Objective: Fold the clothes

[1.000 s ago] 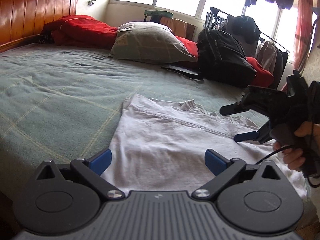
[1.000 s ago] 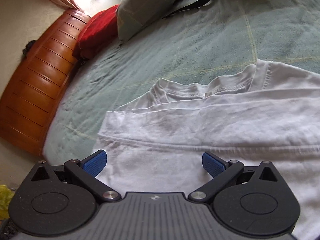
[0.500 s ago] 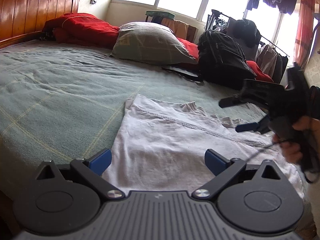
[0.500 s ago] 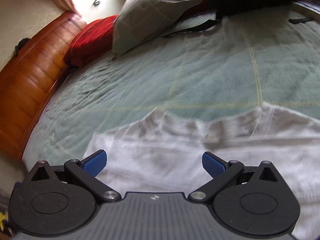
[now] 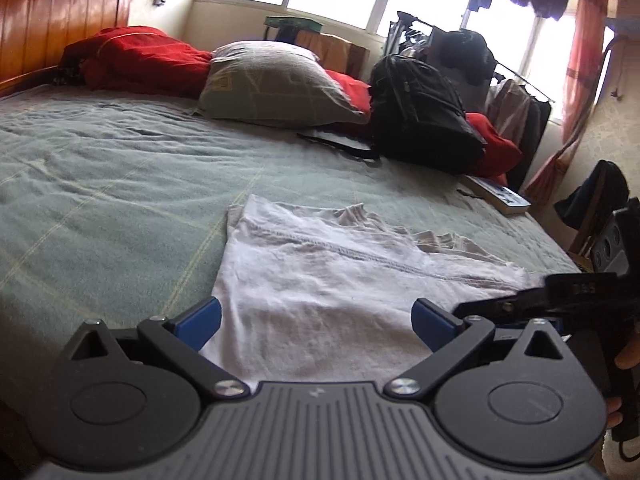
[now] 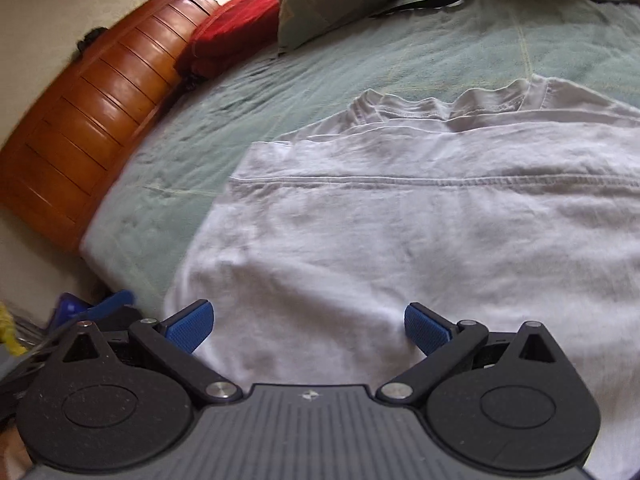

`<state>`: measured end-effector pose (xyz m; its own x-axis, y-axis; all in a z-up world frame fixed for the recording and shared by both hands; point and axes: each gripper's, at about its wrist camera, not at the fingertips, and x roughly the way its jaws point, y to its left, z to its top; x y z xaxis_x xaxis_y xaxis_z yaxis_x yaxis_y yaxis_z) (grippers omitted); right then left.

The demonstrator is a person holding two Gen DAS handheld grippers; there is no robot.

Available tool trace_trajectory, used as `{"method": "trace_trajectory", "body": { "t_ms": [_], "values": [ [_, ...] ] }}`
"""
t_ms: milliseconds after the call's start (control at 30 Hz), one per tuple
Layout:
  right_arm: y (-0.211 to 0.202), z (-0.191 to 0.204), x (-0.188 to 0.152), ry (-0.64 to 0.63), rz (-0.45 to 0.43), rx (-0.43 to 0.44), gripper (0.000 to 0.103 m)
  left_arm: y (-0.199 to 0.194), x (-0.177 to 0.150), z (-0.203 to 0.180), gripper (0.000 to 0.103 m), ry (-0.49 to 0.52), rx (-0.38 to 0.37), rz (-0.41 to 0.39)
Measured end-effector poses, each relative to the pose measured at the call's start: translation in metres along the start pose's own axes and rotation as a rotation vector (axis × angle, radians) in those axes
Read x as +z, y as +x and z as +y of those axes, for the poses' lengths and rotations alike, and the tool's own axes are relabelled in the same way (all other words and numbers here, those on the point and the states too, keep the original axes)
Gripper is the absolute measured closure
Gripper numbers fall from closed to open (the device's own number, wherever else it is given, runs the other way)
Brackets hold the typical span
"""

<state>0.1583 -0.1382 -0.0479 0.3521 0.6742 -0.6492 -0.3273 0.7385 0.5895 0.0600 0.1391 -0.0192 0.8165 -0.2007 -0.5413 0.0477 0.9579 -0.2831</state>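
One white T-shirt (image 6: 400,240) lying on the green bedspread (image 5: 120,200) near the bed's front edge, a hemmed layer already doubled over the collar end. Both grippers, left gripper (image 5: 316,320) and right gripper (image 6: 308,326), hovering over the near edge, jaws spread wide, pinching nothing. Likely mid-fold; next calls for closing on the near edge's two corners.

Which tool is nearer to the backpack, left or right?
Right. The right tool sits on the shirt's side toward the backpack; the left tool is farther away.
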Motion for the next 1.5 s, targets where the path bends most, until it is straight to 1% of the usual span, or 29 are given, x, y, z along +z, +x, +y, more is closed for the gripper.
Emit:
{"method": "trace_trajectory", "body": {
  "t_ms": [67,167,267,333,400,467,533,700,833,967,1067,1200,1400,1500],
  "values": [
    [-0.004,-0.001,-0.001,0.000,-0.011,0.021,0.000,0.009,0.009,0.013,0.002,-0.015,0.008,0.037],
    [-0.008,-0.003,-0.003,-0.003,-0.030,0.043,0.000,0.030,0.025,0.036,0.002,-0.081,-0.001,0.119],
    [-0.005,-0.008,-0.002,-0.002,-0.022,0.083,0.000,0.055,0.037,0.060,0.002,-0.172,-0.085,0.212],
    [-0.004,-0.009,0.000,-0.011,-0.027,0.107,0.000,0.074,0.041,0.070,0.002,-0.208,-0.135,0.269],
    [-0.003,-0.009,0.002,-0.020,-0.033,0.130,0.000,0.094,0.043,0.078,0.002,-0.219,-0.158,0.328],
    [-0.003,-0.010,0.005,-0.033,-0.040,0.148,0.000,0.109,0.044,0.083,0.002,-0.232,-0.204,0.364],
    [-0.003,-0.012,0.008,-0.043,-0.048,0.157,0.000,0.120,0.050,0.088,0.002,-0.244,-0.259,0.383],
    [-0.005,-0.023,0.021,-0.019,-0.072,0.159,0.000,0.154,0.063,0.097,0.002,-0.328,-0.392,0.424],
    [-0.008,-0.032,0.030,0.020,-0.105,0.139,0.000,0.179,0.071,0.098,0.002,-0.363,-0.468,0.436],
    [-0.005,-0.036,0.032,0.034,-0.099,0.140,0.000,0.175,0.068,0.094,0.002,-0.342,-0.511,0.464],
    [-0.001,-0.037,0.032,0.030,-0.083,0.141,0.000,0.160,0.058,0.094,0.002,-0.338,-0.552,0.502],
    [0.003,-0.037,0.033,0.009,-0.061,0.145,0.000,0.168,0.059,0.094,0.001,-0.339,-0.567,0.528],
    [0.000,-0.039,0.040,0.021,-0.070,0.143,0.000,0.181,0.062,0.093,0.001,-0.337,-0.588,0.566],
    [0.001,-0.038,0.047,0.029,-0.075,0.142,0.000,0.186,0.061,0.099,0.002,-0.344,-0.596,0.580]
  ]
}}
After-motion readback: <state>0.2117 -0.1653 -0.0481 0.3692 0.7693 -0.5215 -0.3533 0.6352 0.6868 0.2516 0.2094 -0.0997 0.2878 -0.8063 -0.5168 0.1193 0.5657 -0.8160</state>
